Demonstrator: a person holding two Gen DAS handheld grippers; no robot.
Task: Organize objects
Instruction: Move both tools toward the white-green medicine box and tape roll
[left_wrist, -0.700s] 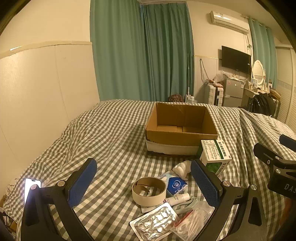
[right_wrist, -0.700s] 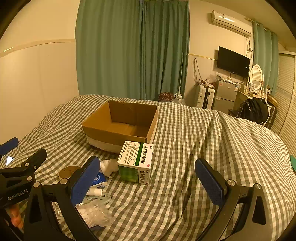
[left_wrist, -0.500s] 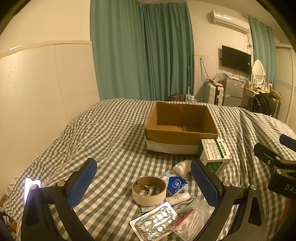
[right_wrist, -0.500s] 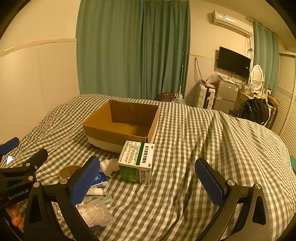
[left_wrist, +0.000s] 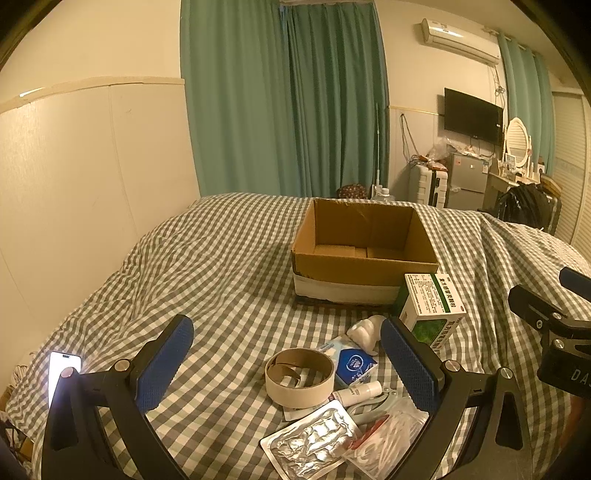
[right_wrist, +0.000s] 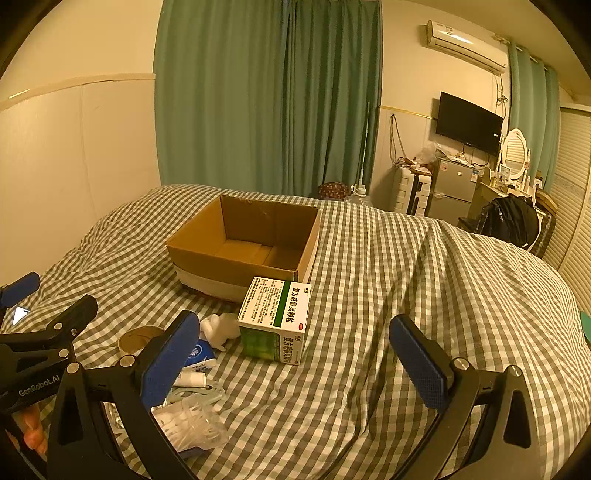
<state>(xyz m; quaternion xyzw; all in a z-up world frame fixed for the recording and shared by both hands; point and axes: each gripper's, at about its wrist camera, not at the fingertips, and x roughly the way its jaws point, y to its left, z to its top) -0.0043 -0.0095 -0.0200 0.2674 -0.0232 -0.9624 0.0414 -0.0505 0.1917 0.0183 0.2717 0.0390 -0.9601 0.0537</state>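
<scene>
An open cardboard box (left_wrist: 364, 236) (right_wrist: 243, 240) stands empty on the checked bedspread. In front of it lies a green-and-white medicine box (left_wrist: 432, 308) (right_wrist: 277, 319). Nearer me sit a tape roll (left_wrist: 300, 376) (right_wrist: 138, 338), a blue tissue pack (left_wrist: 351, 363), a white crumpled lump (left_wrist: 365, 330) (right_wrist: 219, 326), a small white tube (left_wrist: 356, 391), a foil blister pack (left_wrist: 312, 441) and a bag of cotton swabs (left_wrist: 384, 439) (right_wrist: 188, 424). My left gripper (left_wrist: 286, 363) hovers open over the tape roll. My right gripper (right_wrist: 295, 363) is open, just short of the medicine box, holding nothing.
A lit phone (left_wrist: 62, 373) lies at the bed's left edge beside the white wall panel. Green curtains hang behind the bed. At the far right stand a small fridge (left_wrist: 465, 181), a TV and a black bag. Bare bedspread stretches right of the medicine box (right_wrist: 424, 295).
</scene>
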